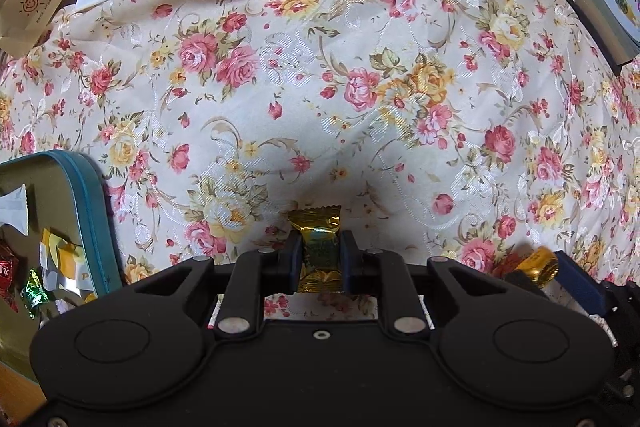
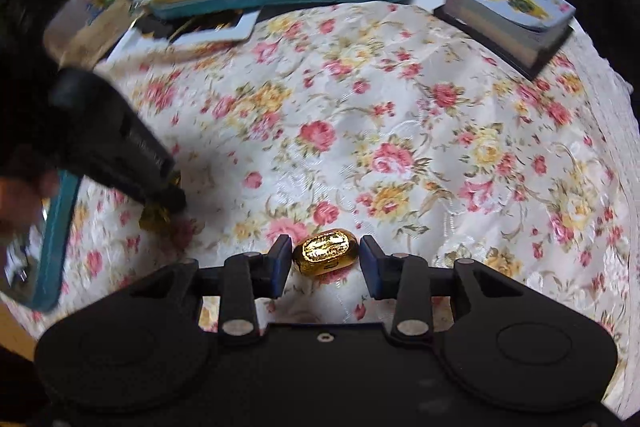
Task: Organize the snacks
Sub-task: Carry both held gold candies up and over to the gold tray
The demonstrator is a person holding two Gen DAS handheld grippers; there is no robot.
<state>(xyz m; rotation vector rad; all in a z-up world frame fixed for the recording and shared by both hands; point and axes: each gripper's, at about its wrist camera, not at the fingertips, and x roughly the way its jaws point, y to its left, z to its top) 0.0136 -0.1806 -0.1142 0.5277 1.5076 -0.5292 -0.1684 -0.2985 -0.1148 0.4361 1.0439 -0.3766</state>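
The desk [image 1: 360, 75] is covered with a flowered cloth, and a teal tin [image 1: 94, 211] with wrapped sweets inside stands at its left edge, just beside the left gripper [image 1: 320, 255]. This gripper points down at the cloth and is clamped on a gold-wrapped candy [image 1: 318, 251], which sits squarely between the pads. I judge the grip good, so the candy should be lifted straight before it goes over the tin rim. The right gripper [image 2: 326, 259] has its jaws apart around a gold foil candy [image 2: 325, 253] that lies on the cloth; small gaps show on both sides. It should close slowly and centred, because the rounded foil can slip out sideways.
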